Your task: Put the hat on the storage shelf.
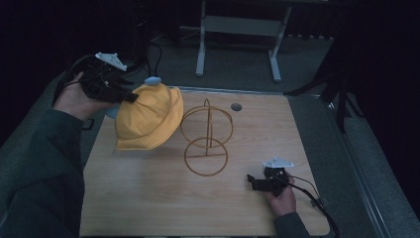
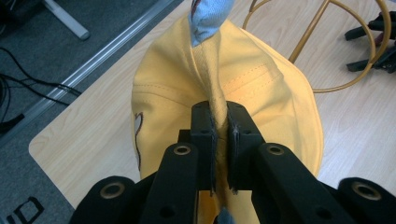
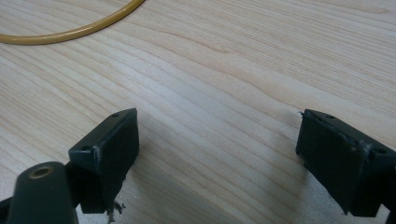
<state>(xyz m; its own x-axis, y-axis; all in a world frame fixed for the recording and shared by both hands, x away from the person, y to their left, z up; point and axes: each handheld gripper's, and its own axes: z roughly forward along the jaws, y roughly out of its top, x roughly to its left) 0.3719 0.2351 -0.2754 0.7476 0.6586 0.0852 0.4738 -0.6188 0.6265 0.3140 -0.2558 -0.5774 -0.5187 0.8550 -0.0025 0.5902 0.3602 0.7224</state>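
Yellow hat (image 1: pixel 148 118) hangs pinched by left gripper (image 2: pixel 219 123) near wire stand (image 1: pixel 206 139); right gripper (image 3: pixel 217 154) rests wide open, empty

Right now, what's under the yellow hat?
The yellow hat hangs from the left tool, its lower edge near bare wooden table. Its inside is hidden by fabric.
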